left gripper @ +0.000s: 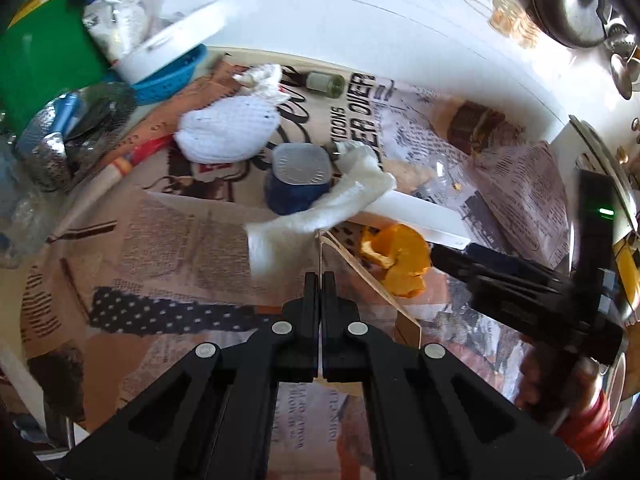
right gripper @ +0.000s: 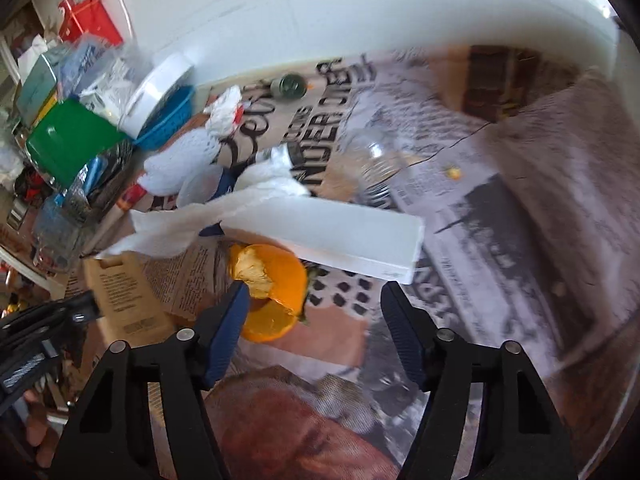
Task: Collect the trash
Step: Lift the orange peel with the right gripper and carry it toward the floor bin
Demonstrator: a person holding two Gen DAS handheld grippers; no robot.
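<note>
My left gripper (left gripper: 320, 276) is shut on a flat brown cardboard tag (left gripper: 406, 326), held edge-on just above the table; the tag also shows in the right wrist view (right gripper: 124, 292). An orange peel (right gripper: 272, 292) lies on the newspaper-covered table (right gripper: 500, 240), also seen in the left wrist view (left gripper: 396, 260). My right gripper (right gripper: 316, 292) is open, its left finger touching the peel's left side. A white crumpled paper towel (left gripper: 316, 208) drapes over a blue cup (left gripper: 296, 180) and a white box (right gripper: 352, 236).
A white mesh pouch (left gripper: 228, 132), a small glass bottle (left gripper: 324, 82), a clear plastic bottle (right gripper: 372, 164), a blue basket (left gripper: 168, 80), a green box (left gripper: 44, 64) and mesh holders (left gripper: 60, 144) crowd the left and back. Metal kitchenware (left gripper: 580, 4) sits at the right.
</note>
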